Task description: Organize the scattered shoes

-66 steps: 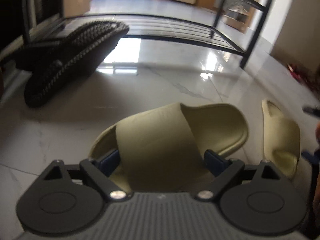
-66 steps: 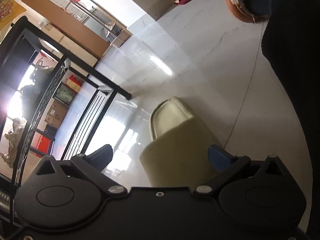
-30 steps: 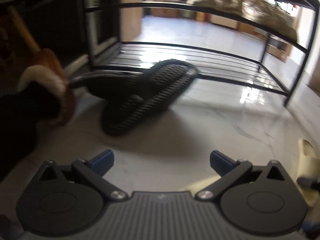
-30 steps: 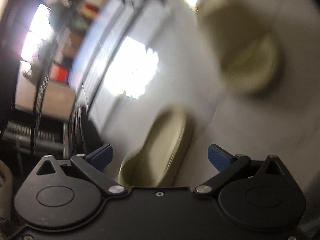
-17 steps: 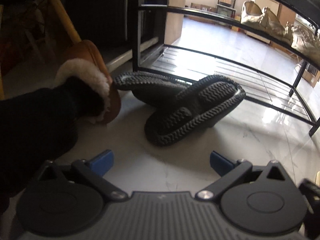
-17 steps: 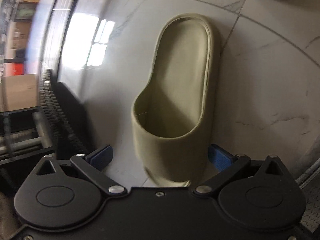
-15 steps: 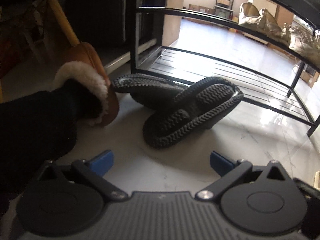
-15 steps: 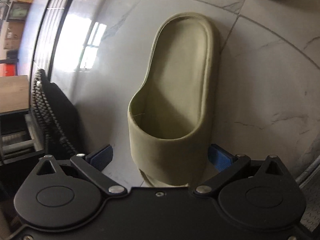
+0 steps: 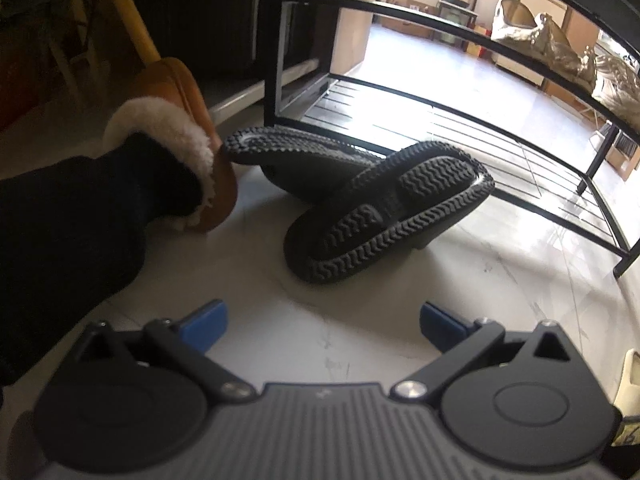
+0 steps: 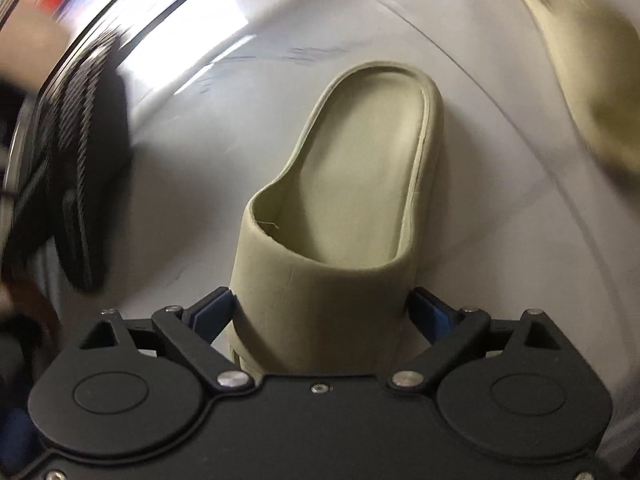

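Observation:
An olive slide (image 10: 360, 184) lies on the pale marble floor, toe end toward me. My right gripper (image 10: 322, 304) straddles its strap from above. Its jaws are closing, and both blue pads (image 10: 216, 308) touch the strap's sides. A second olive slide (image 10: 592, 72) lies blurred at the upper right. In the left wrist view, two black slippers (image 9: 384, 216) lie tumbled, soles up, one leaning on the other, just in front of the rack. My left gripper (image 9: 322, 320) hangs open over bare floor short of them, with nothing between its fingers.
A black metal shoe rack (image 9: 440, 120) stands behind the black slippers, its lowest wire shelf bare. A person's foot in a brown fleece-lined slipper (image 9: 192, 168) and a dark trouser leg fill the left. A black slipper (image 10: 80, 184) lies left of the olive slide.
My right gripper has rolled and come closer over the olive slide, and its jaws have narrowed onto the strap. The left wrist view is almost unchanged over the last half second.

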Available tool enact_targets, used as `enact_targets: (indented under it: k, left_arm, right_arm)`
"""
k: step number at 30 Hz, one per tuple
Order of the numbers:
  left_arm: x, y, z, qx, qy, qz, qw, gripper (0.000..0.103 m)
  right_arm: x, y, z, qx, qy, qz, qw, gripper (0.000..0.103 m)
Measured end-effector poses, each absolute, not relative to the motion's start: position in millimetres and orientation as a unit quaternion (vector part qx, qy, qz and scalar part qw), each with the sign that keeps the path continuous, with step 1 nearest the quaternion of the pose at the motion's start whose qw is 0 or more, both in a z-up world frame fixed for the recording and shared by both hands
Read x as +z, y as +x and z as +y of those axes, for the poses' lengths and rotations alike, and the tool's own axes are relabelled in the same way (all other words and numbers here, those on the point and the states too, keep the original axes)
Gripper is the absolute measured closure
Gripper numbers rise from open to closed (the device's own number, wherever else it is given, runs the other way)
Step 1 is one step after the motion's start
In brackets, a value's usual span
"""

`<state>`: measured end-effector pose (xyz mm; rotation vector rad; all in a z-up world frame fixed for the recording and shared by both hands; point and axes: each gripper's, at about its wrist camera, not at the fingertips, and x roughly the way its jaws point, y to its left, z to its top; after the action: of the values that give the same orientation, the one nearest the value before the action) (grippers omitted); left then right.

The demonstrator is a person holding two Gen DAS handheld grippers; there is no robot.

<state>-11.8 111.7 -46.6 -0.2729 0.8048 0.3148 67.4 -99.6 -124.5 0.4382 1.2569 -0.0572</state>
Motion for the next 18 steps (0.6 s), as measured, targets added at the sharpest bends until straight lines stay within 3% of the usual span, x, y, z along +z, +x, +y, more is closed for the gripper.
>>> enact_targets:
  k: [5,12,18]
  left_arm:
    - [-49,-12,111,0.156,-0.132,0.393,0.896,0.001]
    - [-53,-13,108,0.158,-0.120,0.398,0.896,0.001]
    - [-55,-13,108,0.162,-0.120,0.403,0.893,0.001]
  right_arm:
    - [-121,86,-100,0.098,0.093,0.606,0.784,0.008]
    - [-112,95,-79,0.168,-0.006,0.555,0.815,0.007]
    - [-112,116,-83,0.211,-0.026,0.574,0.791,0.009]
